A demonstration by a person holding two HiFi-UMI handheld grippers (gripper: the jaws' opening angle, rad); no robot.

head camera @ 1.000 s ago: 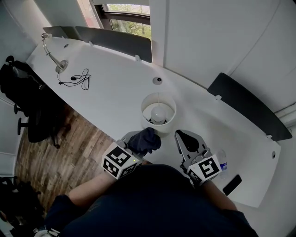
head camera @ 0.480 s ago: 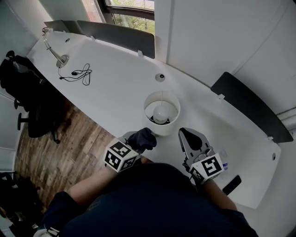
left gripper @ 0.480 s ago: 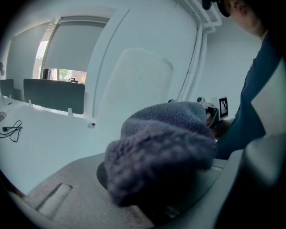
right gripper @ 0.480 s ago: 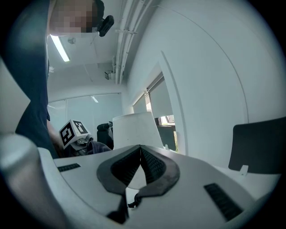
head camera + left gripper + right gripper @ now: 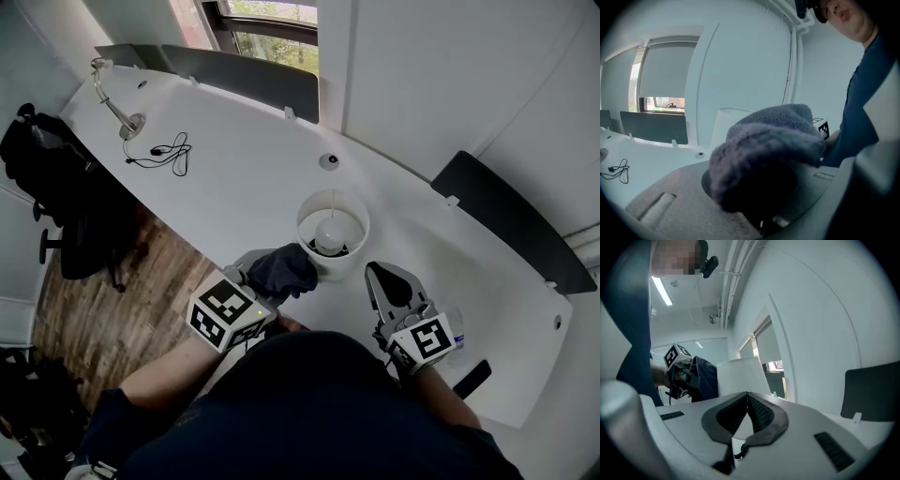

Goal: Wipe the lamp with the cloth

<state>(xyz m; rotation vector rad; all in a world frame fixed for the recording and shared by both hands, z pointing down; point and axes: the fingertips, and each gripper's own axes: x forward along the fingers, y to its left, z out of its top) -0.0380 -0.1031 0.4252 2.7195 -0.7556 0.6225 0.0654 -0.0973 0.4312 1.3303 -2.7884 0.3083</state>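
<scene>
A white table lamp (image 5: 333, 231) with a round open shade stands near the front of the white desk (image 5: 234, 178); its bulb shows from above. My left gripper (image 5: 272, 274) is shut on a dark blue-grey cloth (image 5: 281, 270), and the cloth lies against the shade's left side. In the left gripper view the cloth (image 5: 764, 145) fills the jaws and hides most of the lamp (image 5: 726, 123). My right gripper (image 5: 389, 281) is shut on nothing, just right of the shade. The right gripper view shows the lamp (image 5: 740, 376), the cloth (image 5: 705, 378) and my left gripper beyond the closed jaws.
A silver desk lamp (image 5: 112, 98) and a black cable (image 5: 169, 150) lie at the desk's far left. A small round port (image 5: 329, 161) sits behind the lamp. A water bottle (image 5: 452, 328) and a black phone (image 5: 472, 378) lie at the right. Dark partition panels (image 5: 511, 225) line the back edge.
The left gripper with the cloth has shifted along the shade's left side, its marker cube swinging down and left. The right gripper has stayed beside the lamp.
</scene>
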